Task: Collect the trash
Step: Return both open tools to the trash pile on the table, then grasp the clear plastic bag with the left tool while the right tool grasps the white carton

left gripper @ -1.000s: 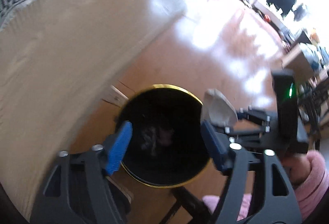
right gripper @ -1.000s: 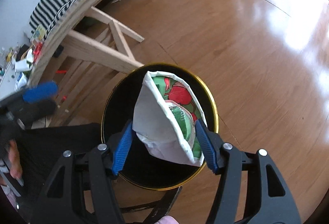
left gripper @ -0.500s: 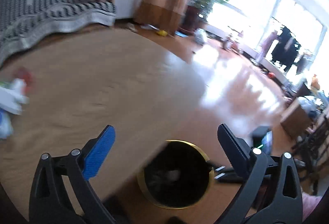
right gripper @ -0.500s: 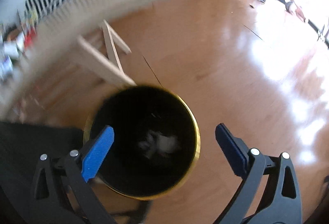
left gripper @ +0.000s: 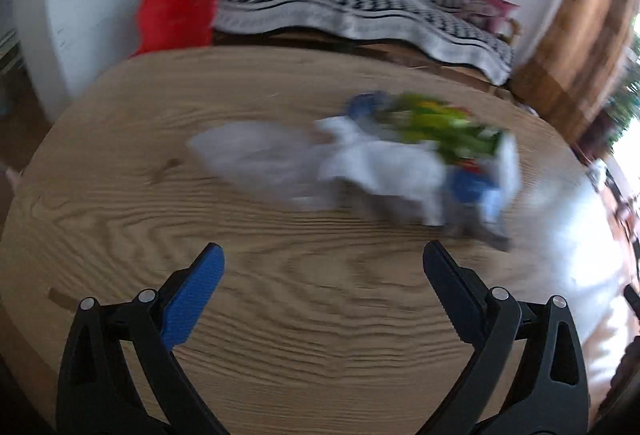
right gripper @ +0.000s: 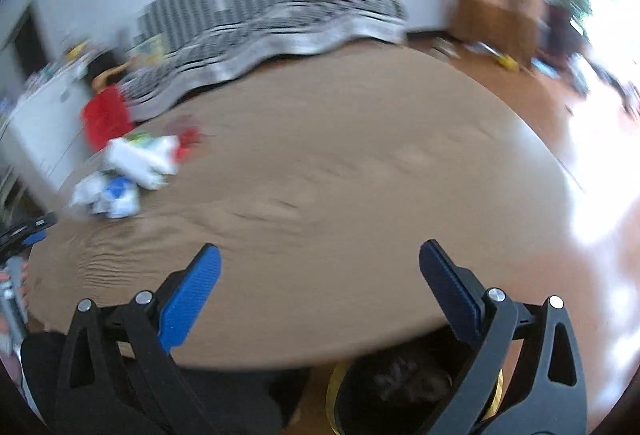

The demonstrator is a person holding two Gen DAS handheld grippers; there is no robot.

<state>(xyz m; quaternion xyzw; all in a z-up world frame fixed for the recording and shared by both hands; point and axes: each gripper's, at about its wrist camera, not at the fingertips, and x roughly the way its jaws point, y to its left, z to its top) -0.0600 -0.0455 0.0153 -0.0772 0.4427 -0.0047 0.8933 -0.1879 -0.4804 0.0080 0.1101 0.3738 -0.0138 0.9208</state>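
Both tools, left tool (left gripper: 322,271) and right tool (right gripper: 318,271), spread apart, empty. Crumpled white-green wrapper pile (left gripper: 404,163) at one o'clock: light, soft; pinch raised fold.

Matt grained wood table (left gripper: 280,315); glossy wooden floor (right gripper: 600,195).

We note wrappers (left gripper: 408,159) lying on the table (left gripper: 280,315); the bin (right gripper: 400,387) stands below its near edge.
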